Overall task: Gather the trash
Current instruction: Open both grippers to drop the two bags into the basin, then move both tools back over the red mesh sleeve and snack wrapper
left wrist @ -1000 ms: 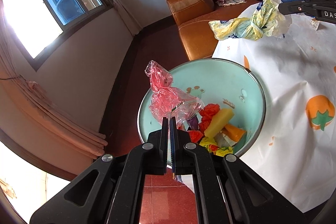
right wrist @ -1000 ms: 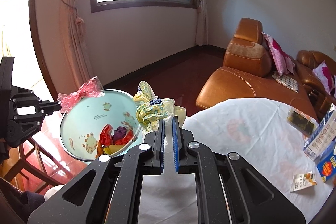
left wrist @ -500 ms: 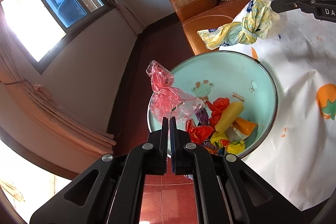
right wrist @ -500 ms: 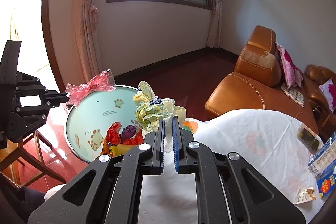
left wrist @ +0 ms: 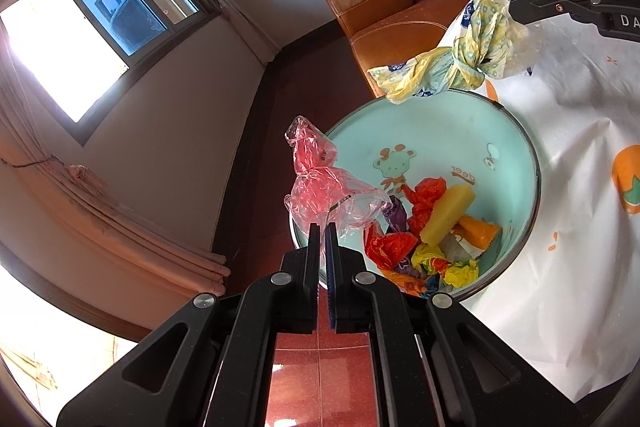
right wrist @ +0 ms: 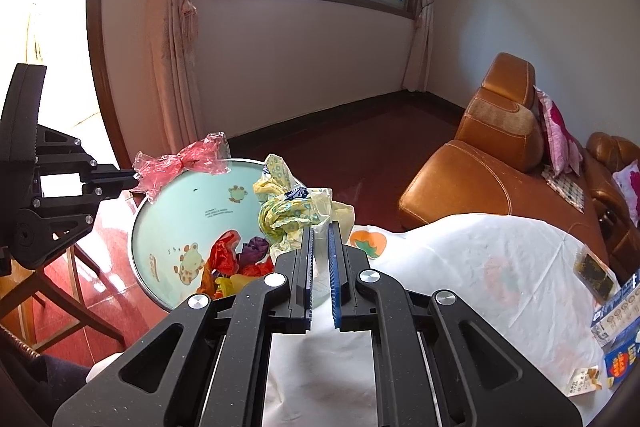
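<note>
At the far left of the right wrist view the left tool (right wrist: pixel 134 181) reaches in level from the side, its fingers clamped together on a crumpled pink plastic bag (right wrist: pixel 182 165) that hangs over the near rim of a mint-green basin (right wrist: pixel 172 227). The basin has cartoon animal prints on its inner wall and sits just off the edge of the table (right wrist: pixel 480 267), touching the white cloth with orange fruit prints. Inside it lies a heap of trash: red and orange wrappers (left wrist: pixel 390 245), a purple scrap (left wrist: pixel 395 214), a yellow tube-like piece (left wrist: pixel 448 213) and crushed yellow bits (left wrist: pixel 460 269). In the left wrist view the same pink bag rises in front of the basin's left rim, pinched at its lower end. Further right, the right tool (right wrist: pixel 320 227) is closed on a knotted yellow patterned bag (right wrist: pixel 292 211), which is held in the air above the basin's far rim, its loose tail drooping toward the bowl. Beyond stands a brown leather sofa (right wrist: pixel 496 163) with pink cushions, and small packets (right wrist: pixel 592 273) lie at the table's right edge
</note>
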A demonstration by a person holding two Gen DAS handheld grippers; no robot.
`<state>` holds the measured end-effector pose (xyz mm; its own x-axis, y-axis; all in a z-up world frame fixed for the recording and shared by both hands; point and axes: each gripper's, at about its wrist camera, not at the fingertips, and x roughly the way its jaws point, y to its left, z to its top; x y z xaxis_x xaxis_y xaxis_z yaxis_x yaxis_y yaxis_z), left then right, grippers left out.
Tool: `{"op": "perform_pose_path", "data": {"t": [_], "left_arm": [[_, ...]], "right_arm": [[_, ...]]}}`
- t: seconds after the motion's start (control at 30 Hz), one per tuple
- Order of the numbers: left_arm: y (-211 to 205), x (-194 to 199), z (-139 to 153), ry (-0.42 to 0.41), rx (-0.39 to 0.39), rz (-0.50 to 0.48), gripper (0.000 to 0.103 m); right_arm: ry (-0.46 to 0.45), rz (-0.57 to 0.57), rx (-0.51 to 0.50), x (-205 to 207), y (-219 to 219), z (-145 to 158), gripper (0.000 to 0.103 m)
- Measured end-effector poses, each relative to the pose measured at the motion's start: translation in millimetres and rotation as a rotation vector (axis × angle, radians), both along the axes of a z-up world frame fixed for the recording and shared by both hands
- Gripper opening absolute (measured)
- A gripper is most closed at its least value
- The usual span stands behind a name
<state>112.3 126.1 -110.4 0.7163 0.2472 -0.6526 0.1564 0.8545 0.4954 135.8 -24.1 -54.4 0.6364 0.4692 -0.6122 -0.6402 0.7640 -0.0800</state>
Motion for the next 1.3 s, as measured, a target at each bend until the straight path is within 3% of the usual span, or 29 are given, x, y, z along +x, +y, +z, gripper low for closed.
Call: {"op": "perform_pose_path", "data": {"t": [0.07, 0.13, 0.2, 0.3, 0.4, 0.47, 0.63, 0.9, 1.1, 1.3], "left_arm": [[0, 0, 0, -0.008, -0.002, 0.003, 0.011], [0, -1, 0, -0.017, 0.007, 0.004, 0.038], [-3, -2, 1, -0.024, 0.012, -0.004, 0.041], [-3, -3, 2, -0.032, 0.006, -0.003, 0.054], [-2, -3, 2, -0.04, 0.009, 0.004, 0.056], [1, -3, 4, -0.052, -0.002, 0.023, 0.063], [2, -1, 6, -0.04, -0.103, 0.064, 0.077], [-50, -18, -4, -0.013, -0.175, -0.045, 0.08], [-79, -27, -10, 0.007, -0.208, -0.105, 0.086], [-98, -32, -14, 0.023, -0.187, -0.152, 0.087]], "right_arm": [[0.007, 0.01, 0.005, 0, 1, 0, 0.009], [0.006, 0.019, 0.015, 1, 2, 0, 0.024], [0.037, 0.014, 0.028, 6, 1, -3, 0.035], [0.056, 0.0, 0.044, 10, -3, -6, 0.037], [0.064, -0.028, 0.05, 10, -10, -6, 0.041], [0.066, -0.055, 0.05, 6, -17, -5, 0.042], [0.071, -0.164, 0.055, -12, -50, 1, 0.047], [0.05, -0.428, 0.025, -74, -146, -1, 0.059], [0.113, -0.622, -0.08, -123, -209, -36, 0.064], [0.161, -0.717, -0.13, -143, -247, -61, 0.064]]}}
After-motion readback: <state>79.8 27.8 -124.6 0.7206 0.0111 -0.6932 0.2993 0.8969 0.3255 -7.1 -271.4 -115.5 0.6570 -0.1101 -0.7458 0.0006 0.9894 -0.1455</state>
